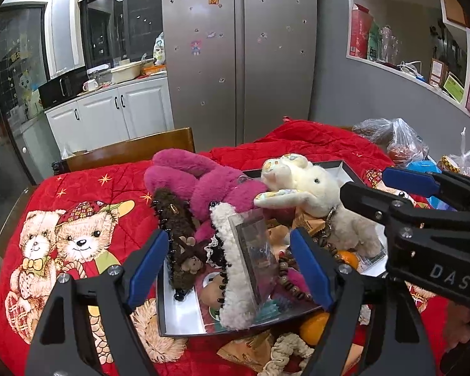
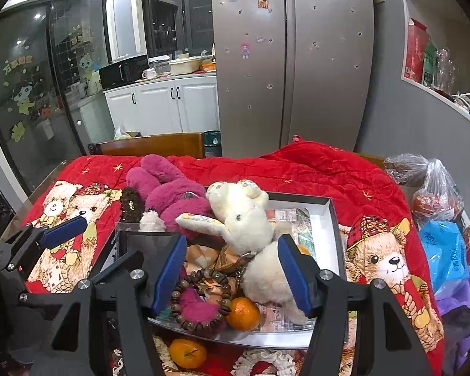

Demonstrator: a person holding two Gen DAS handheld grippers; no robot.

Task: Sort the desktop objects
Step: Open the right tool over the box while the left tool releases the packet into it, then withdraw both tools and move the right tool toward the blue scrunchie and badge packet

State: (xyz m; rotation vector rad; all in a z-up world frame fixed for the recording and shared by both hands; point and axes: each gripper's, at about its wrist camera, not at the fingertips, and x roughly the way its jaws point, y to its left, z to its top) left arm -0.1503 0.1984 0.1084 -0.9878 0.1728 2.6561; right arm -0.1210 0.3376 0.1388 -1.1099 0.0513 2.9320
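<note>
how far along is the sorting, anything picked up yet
Barely started, it seems. The tray is piled with the white bunny, pink plush, bead bracelet and an orange. Left gripper and right gripper hover open, holding nothing. All sorting remains.

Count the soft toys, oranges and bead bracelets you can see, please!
Soft toys: 2, the pink plush and the white bunny
Oranges: 3
Bead bracelets: 1
Total: 6

Both wrist views look forward and down, close over cluttered white tray (image 1: 178,319) (image 2: 332,219) on red quilt (image 1: 87,194) (image 2: 313,169). Left view sits further left. Shared: tray, quilt, fridge (image 1: 238,56) (image 2: 291,62) behind.
</note>
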